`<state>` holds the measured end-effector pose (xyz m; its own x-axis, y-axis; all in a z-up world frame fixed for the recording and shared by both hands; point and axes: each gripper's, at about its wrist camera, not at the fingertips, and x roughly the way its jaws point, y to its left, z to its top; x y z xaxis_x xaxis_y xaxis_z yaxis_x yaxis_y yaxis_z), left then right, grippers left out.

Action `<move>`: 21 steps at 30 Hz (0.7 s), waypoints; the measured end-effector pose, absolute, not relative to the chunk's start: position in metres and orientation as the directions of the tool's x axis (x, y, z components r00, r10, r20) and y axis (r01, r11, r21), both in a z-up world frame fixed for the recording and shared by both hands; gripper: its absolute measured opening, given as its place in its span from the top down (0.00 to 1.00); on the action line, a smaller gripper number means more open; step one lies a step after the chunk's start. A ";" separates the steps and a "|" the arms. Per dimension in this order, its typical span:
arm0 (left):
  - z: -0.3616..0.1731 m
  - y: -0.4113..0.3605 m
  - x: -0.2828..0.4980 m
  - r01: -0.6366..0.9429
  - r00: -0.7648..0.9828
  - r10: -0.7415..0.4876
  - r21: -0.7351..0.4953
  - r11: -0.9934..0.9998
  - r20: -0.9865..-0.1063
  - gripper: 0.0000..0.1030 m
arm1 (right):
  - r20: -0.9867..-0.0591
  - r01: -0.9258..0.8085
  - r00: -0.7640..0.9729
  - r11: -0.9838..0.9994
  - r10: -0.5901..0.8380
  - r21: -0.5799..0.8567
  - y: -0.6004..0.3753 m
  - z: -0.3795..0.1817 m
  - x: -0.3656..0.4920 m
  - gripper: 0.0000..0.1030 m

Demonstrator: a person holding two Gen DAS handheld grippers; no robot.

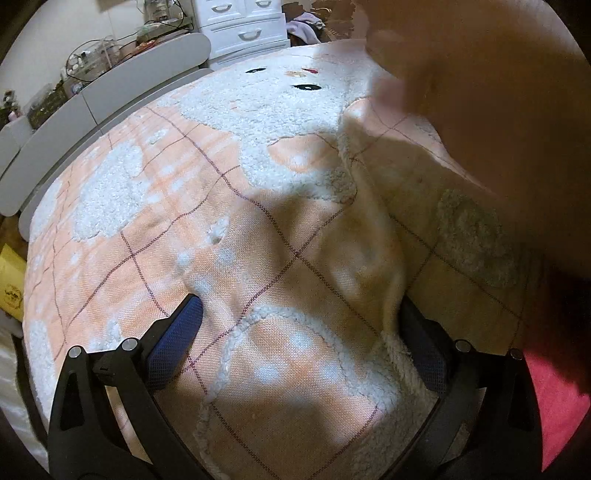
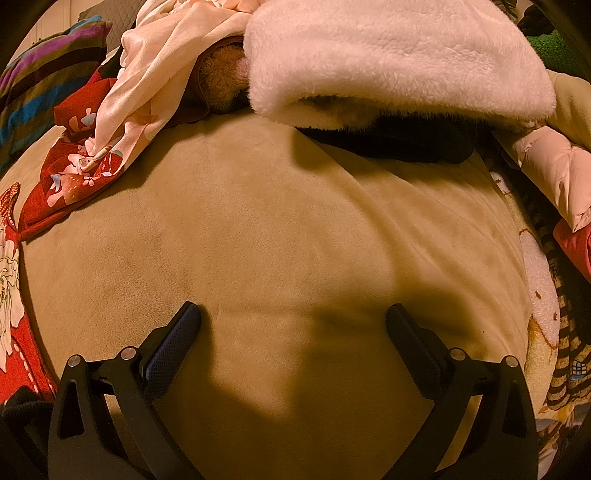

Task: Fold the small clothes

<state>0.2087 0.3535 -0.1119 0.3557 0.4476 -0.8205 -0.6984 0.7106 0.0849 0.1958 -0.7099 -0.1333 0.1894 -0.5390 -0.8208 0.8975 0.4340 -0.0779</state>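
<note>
In the left wrist view a pink checked fleece garment (image 1: 229,206) with white fluffy patches and a cartoon face lies spread flat. My left gripper (image 1: 301,317) is open just above it, its jaws set wide over the cloth; the right finger sits under a raised fold (image 1: 373,236). A blurred tan cloth (image 1: 480,85) fills the upper right. In the right wrist view my right gripper (image 2: 293,317) is open and empty over a tan fleece cloth (image 2: 280,221) spread flat.
A grey headboard (image 1: 92,107) and white drawers (image 1: 247,29) stand beyond the pink garment. In the right wrist view a white fluffy garment (image 2: 388,62), a pale floral cloth (image 2: 159,74), a red patterned cloth (image 2: 70,170) and a striped cushion (image 2: 44,74) are piled behind the tan cloth.
</note>
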 end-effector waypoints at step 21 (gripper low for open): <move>-0.114 0.354 0.207 -0.698 0.355 0.449 0.087 0.711 -0.820 0.08 | -0.821 0.898 0.189 0.434 -0.539 -0.077 -0.710 -0.133 0.196 0.04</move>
<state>0.2067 0.3544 -0.1138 0.3550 0.4489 -0.8201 -0.6981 0.7107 0.0868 0.1957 -0.7096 -0.1333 0.1895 -0.5388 -0.8209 0.8978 0.4336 -0.0774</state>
